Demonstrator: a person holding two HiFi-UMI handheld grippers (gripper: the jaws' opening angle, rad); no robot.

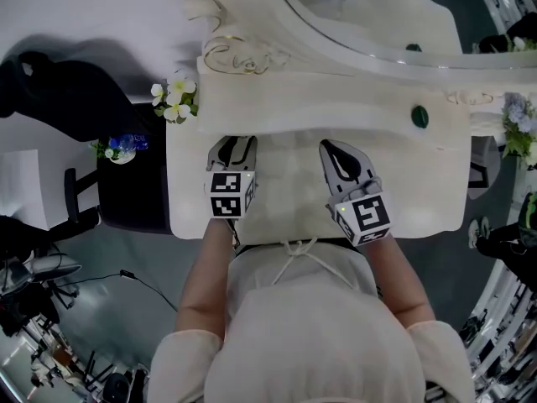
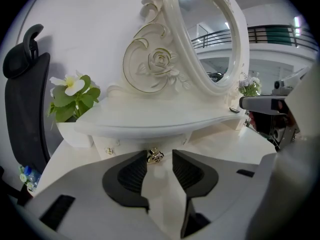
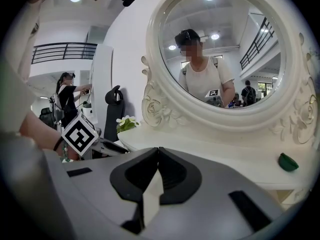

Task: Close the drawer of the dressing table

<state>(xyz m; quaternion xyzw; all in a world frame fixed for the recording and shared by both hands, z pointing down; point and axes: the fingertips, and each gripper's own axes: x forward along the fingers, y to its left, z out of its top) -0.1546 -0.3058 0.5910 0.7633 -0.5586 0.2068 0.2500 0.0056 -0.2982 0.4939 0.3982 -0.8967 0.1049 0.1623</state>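
The white dressing table (image 1: pixel 419 183) has a raised shelf (image 2: pixel 160 119) under its oval mirror (image 2: pixel 210 39). A small drawer front (image 2: pixel 131 145) with a gold knob (image 2: pixel 155 155) sits below that shelf and looks pushed in flush. My left gripper (image 2: pixel 159 154) points at it with its jaws apart; the knob stands between the tips, nearer the left one, and the pads do not press on it. In the head view the left gripper (image 1: pixel 234 141) reaches to the shelf's front edge. My right gripper (image 3: pixel 158 149) hovers over the tabletop beside it, shut and empty, also seen as right gripper (image 1: pixel 330 146).
A pot of white flowers (image 1: pixel 174 99) stands at the shelf's left end. A small dark green object (image 1: pixel 419 117) lies on the shelf at the right. A black office chair (image 1: pixel 126 183) stands left of the table. More flowers (image 1: pixel 520 124) are at the far right.
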